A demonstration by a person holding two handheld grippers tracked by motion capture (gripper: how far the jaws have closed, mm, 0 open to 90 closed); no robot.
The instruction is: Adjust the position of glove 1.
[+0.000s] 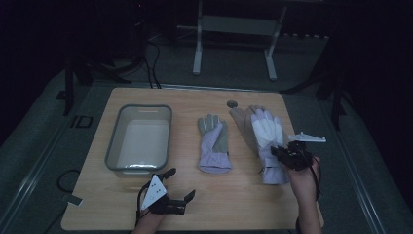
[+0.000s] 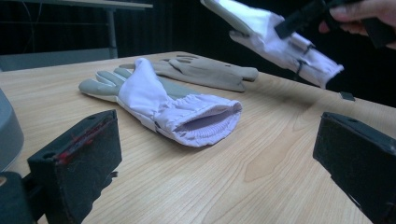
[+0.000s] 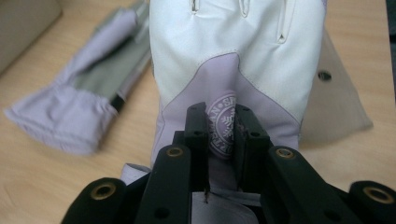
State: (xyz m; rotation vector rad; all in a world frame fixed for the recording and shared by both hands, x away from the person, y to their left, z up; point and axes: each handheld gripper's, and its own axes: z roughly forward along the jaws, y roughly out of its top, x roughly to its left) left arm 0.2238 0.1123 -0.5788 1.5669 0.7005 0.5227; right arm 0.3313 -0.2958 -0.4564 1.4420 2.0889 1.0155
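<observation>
A white and lilac glove (image 1: 265, 129) hangs tilted above the right side of the wooden table (image 1: 243, 204), and my right gripper (image 1: 278, 152) is shut on it near the cuff. In the right gripper view the pads pinch the round printed emblem on this glove (image 3: 233, 46), with the gripper (image 3: 223, 114) close in front. A second lilac and grey glove (image 1: 213, 144) lies flat mid-table, cuff toward me. My left gripper (image 1: 180, 183) rests near the front edge, open, with nothing between its jaws. From the left gripper (image 2: 215, 158) I see the lying glove (image 2: 173, 107) ahead and the held glove (image 2: 275, 42) up high.
A grey plastic tub (image 1: 113, 141) stands at the left of the table. A flat grey glove (image 1: 239, 119) lies under and behind the lifted one. A small dark round disc (image 1: 232, 103) sits near the far edge. A metal frame (image 1: 197, 48) stands on the floor beyond.
</observation>
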